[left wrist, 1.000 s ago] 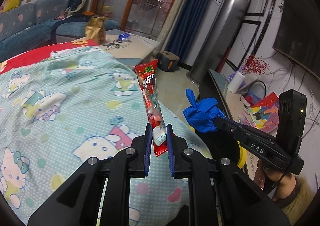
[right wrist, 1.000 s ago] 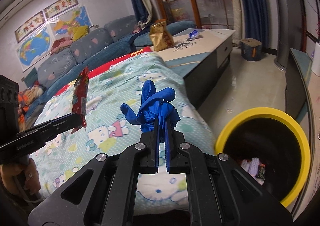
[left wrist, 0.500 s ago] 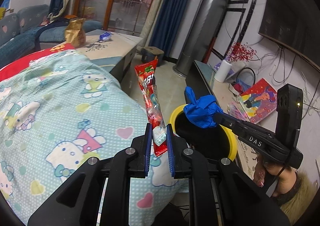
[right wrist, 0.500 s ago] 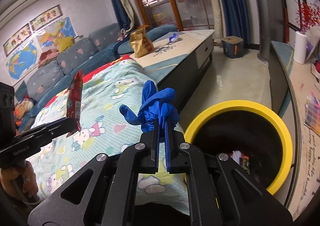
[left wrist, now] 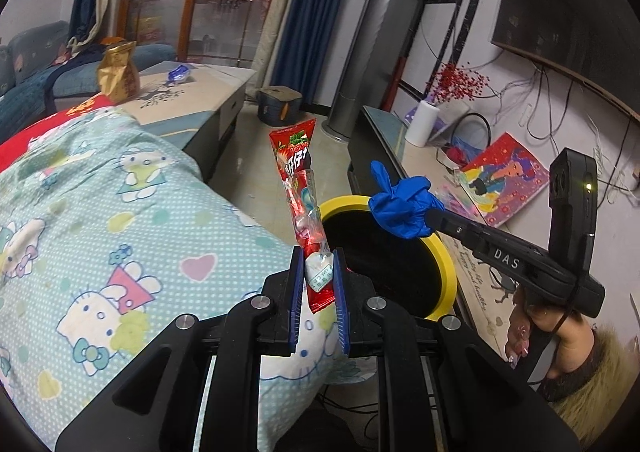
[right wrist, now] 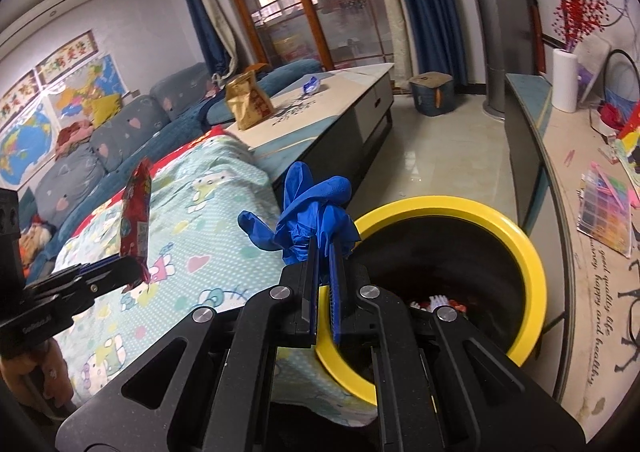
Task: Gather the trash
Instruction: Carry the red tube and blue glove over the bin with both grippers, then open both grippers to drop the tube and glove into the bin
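Note:
My left gripper is shut on the lower end of a long red snack wrapper, which stands up from the jaws. The wrapper and left gripper also show at the left of the right wrist view. My right gripper is shut on a crumpled blue glove. In the left wrist view that glove hangs over the far rim of a black bin with a yellow rim. The bin opens just ahead of the right gripper, with some trash at its bottom.
A bed with a cartoon-cat quilt lies left of the bin. A low table beyond it carries a gold bag and a blue wrapper. A TV bench with clutter runs along the right. A person's hand holds the right gripper.
Both grippers have swung from over the quilt toward the bin, still holding wrapper and glove. The bin has come much closer and the glove now sits above its rim.

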Action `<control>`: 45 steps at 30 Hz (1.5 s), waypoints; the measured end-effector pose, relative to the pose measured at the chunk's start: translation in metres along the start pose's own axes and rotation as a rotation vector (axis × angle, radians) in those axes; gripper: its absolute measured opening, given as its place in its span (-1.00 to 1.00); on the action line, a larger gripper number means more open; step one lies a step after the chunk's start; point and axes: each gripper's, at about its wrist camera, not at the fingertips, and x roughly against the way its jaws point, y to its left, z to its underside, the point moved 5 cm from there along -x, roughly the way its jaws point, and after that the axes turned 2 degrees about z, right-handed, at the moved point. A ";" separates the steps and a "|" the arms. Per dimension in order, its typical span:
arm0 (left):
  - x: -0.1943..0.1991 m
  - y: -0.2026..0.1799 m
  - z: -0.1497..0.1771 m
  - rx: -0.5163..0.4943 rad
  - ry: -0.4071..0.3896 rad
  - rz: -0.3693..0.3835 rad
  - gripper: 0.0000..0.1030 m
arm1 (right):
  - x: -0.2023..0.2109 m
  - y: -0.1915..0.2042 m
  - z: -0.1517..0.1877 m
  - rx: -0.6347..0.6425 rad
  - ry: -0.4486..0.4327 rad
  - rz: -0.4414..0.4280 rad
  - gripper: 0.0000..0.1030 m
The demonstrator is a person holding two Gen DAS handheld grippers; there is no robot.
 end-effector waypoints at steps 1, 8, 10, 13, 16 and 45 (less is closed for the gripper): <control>-0.002 -0.002 0.000 -0.007 0.002 0.004 -0.73 | 0.001 -0.003 0.000 -0.006 -0.003 0.006 -0.95; -0.016 -0.021 -0.003 -0.052 0.014 0.037 -0.73 | 0.010 -0.029 0.000 -0.055 -0.018 0.051 -0.95; -0.019 -0.027 -0.002 -0.063 0.016 0.044 -0.73 | 0.011 -0.035 0.001 -0.070 -0.019 0.064 -0.95; -0.024 -0.035 -0.001 -0.083 0.023 0.056 -0.73 | 0.014 -0.045 0.002 -0.089 -0.022 0.084 -0.95; -0.029 -0.043 0.000 -0.101 0.031 0.066 -0.73 | 0.018 -0.055 0.004 -0.104 -0.026 0.100 -0.95; -0.098 -0.099 0.022 -0.241 0.135 0.154 -0.70 | 0.027 -0.114 0.011 -0.217 -0.033 0.205 -0.94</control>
